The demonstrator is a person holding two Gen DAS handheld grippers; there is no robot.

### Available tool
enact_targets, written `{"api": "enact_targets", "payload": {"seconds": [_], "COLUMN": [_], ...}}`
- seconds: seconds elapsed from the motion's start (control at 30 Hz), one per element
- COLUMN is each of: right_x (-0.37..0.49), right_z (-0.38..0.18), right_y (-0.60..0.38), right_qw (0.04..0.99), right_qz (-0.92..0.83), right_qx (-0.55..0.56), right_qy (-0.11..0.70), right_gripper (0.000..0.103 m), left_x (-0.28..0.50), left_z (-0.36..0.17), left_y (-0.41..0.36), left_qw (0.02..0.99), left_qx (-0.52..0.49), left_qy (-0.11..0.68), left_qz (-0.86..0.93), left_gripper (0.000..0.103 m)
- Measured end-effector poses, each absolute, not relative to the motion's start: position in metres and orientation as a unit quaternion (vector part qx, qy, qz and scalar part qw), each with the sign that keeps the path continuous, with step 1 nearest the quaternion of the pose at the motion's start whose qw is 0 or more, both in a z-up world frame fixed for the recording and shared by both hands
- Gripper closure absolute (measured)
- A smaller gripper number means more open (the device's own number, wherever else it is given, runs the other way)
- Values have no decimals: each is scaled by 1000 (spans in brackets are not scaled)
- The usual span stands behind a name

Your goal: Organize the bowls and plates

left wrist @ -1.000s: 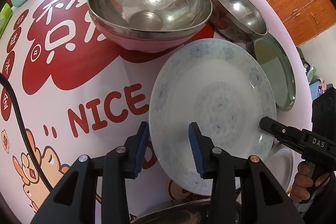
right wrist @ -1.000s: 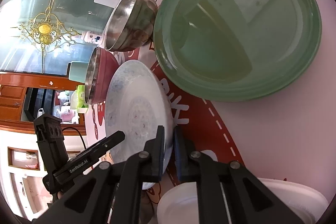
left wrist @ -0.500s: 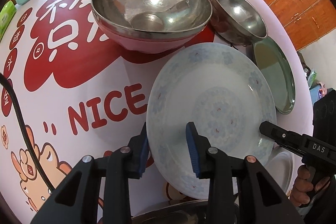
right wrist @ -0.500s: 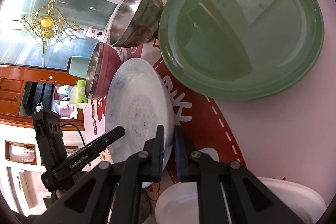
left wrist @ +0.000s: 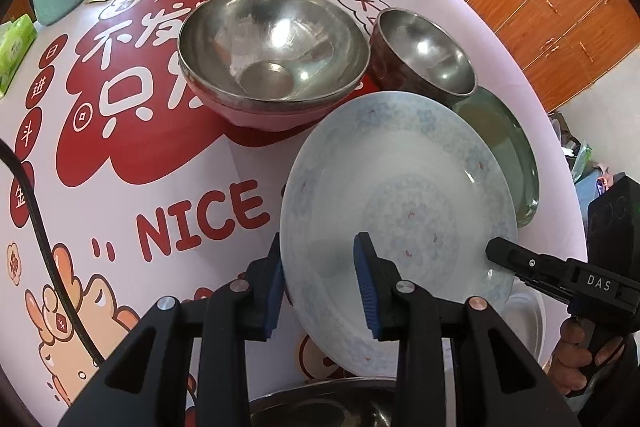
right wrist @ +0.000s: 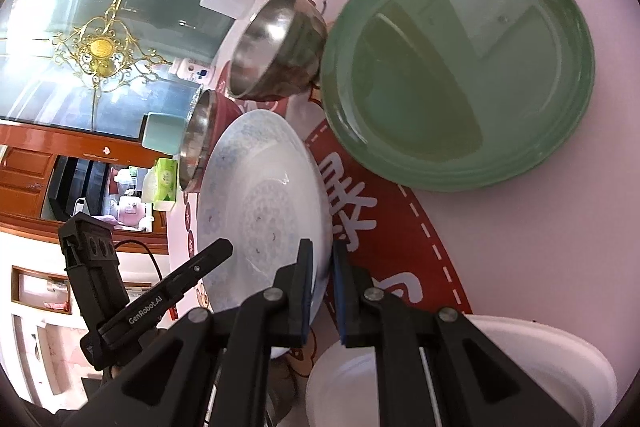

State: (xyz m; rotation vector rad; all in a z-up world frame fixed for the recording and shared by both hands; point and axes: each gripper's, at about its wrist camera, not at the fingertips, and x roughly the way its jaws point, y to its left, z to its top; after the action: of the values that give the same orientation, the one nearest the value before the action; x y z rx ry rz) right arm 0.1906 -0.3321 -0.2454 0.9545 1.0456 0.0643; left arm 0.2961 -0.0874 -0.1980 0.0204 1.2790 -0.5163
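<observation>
Now both grippers pinch the white floral plate (left wrist: 400,195), tilted clear of the table (left wrist: 120,163). Left gripper (left wrist: 320,283) clamps its rim at 7 o'clock, jaws just closing, rim between pads. Right gripper (right wrist: 322,283) is clamped tight on the rim at 4 o'clock. Green plate (right wrist: 456,67) lies at 2 o'clock, large steel bowl (left wrist: 272,55) at 11, small steel bowl (left wrist: 424,51) at 1.

steel bowl (left wrist: 320,405) cut off below, white plate (right wrist: 460,379) half-hidden
</observation>
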Motion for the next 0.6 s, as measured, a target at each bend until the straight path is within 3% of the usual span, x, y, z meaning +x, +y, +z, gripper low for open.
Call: {"api": "enact_targets", "payload": {"seconds": [0.6], "right_x": [166], "right_z": [-214], "right_y": [-340], "right_qw": [779], "right_qz": [29], "right_qx": [435], "right_qy": [451], "right_gripper": [93], "left_x": [274], "left_z": [-156], "left_y": [-103], "left_qw": [795], "left_qx": [11], "left_qy": [548], "left_qz": [-260], "left_gripper": [72]}}
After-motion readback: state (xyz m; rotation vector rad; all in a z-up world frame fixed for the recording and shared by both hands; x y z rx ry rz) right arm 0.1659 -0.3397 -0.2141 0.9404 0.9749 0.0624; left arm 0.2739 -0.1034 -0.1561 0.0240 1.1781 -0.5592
